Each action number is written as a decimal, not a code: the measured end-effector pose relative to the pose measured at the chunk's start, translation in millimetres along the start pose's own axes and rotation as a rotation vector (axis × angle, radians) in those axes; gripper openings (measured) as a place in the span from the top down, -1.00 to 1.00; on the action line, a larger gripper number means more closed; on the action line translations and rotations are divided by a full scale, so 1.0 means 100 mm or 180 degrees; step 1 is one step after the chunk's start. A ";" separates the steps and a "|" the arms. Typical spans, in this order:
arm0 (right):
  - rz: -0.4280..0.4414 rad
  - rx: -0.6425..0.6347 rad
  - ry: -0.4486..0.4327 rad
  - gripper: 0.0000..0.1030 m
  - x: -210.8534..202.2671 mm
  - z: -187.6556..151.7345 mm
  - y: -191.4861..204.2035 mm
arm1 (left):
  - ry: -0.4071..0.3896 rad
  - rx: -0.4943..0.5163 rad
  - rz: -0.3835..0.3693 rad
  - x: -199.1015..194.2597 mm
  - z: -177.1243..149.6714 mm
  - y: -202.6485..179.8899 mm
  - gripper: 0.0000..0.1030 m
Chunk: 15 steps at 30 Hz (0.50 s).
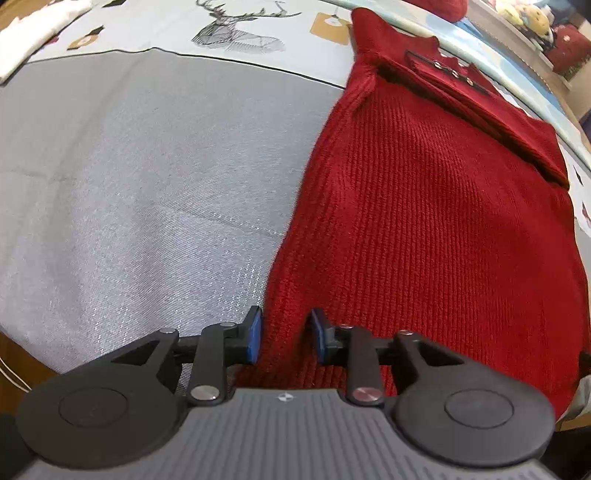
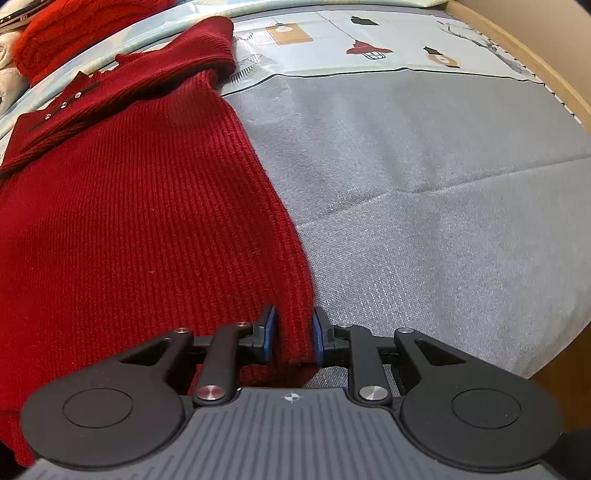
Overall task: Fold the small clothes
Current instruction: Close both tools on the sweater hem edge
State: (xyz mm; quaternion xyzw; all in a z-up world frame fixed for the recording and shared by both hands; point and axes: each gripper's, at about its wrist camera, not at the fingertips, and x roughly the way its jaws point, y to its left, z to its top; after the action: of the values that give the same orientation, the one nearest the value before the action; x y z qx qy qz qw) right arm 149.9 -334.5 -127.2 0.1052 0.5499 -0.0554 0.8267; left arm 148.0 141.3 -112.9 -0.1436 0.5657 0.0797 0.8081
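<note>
Clearly the piece being folded is the red ribbed knitted sweater (image 1: 424, 229), which lies flat on a grey woven mat (image 1: 129, 192) with its collar and small metal buttons at the far end and its hem nearest the cameras. Both sleeves appear to be turned in across the chest, so the body forms one long panel.

At the near left corner of the hem, the left gripper (image 1: 285, 334) straddles the sweater's edge. Its blue pads (image 1: 254, 334) stand narrowly apart with the knit between them, yet a slight gap shows on each side, so the cloth looks loosely bracketed, not pinched. The right gripper (image 2: 293, 336) sits the same way at the near right corner, a fold of hem between its close-set pads, which seem barely to touch it.

Judging by this, the step in hand is taking up both hem corners for the lengthwise fold. The next move calls for both pairs of jaws to close firmly on the knit, then a level, matched lift carrying the hem toward the collar, so the thick fabric does not sag or skew.

Beyond the mat lies a pale printed tablecloth (image 2: 388, 33) with a deer drawing (image 1: 236, 29), and other red knitwear (image 2: 74, 22) rests farther back.
</note>
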 end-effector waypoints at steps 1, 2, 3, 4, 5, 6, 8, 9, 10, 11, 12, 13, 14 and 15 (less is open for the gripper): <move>0.0005 0.0010 0.0002 0.55 0.00 0.00 0.00 | 0.0003 -0.0004 0.0000 0.00 0.00 0.00 0.38; 0.0008 0.0015 0.0004 0.55 0.00 0.00 -0.01 | 0.0004 0.0009 0.0008 0.01 0.01 -0.01 0.38; 0.0008 0.0014 0.0004 0.55 0.01 0.00 0.00 | 0.0002 0.0034 0.0018 0.01 0.01 -0.02 0.38; 0.0006 0.0006 0.0004 0.55 0.01 0.00 0.00 | 0.0001 0.0055 0.0024 0.02 0.00 -0.03 0.39; 0.0003 -0.0002 0.0004 0.55 0.01 0.00 0.00 | 0.0002 0.0075 0.0021 0.02 0.01 -0.04 0.39; 0.0001 -0.0010 0.0003 0.55 0.01 0.00 0.01 | 0.0004 0.0086 0.0015 0.02 0.01 -0.05 0.41; 0.0001 -0.0018 -0.0001 0.62 0.01 0.00 0.01 | 0.0000 0.0110 0.0000 0.02 0.00 -0.07 0.49; 0.0007 -0.0022 -0.0005 0.65 0.00 0.01 0.00 | -0.0005 0.0124 -0.0006 0.02 0.00 -0.08 0.55; 0.0015 -0.0021 -0.0011 0.70 0.00 0.00 0.00 | -0.0010 0.0141 -0.0006 0.02 -0.01 -0.08 0.60; 0.0028 -0.0010 -0.0018 0.73 -0.01 0.00 0.00 | -0.0021 0.0163 -0.0004 0.01 -0.01 -0.09 0.63; 0.0051 0.0015 -0.0025 0.74 -0.02 0.00 -0.02 | -0.0037 0.0181 -0.0005 0.00 -0.02 -0.09 0.69; 0.0072 0.0042 -0.0034 0.76 -0.04 0.00 -0.03 | -0.0056 0.0198 -0.0008 -0.02 -0.02 -0.10 0.70; 0.0108 0.0079 -0.0056 0.76 -0.06 0.01 -0.04 | -0.0077 0.0209 -0.0020 -0.03 -0.03 -0.11 0.70; 0.0141 0.0105 -0.0079 0.77 -0.08 0.01 -0.05 | -0.0100 0.0216 -0.0034 -0.05 -0.04 -0.11 0.71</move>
State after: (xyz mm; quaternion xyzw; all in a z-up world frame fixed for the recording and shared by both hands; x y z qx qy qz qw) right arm 146.9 -339.9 -119.9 0.1303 0.5361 -0.0474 0.8327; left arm 145.9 129.7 -107.6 -0.1178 0.5546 0.0584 0.8216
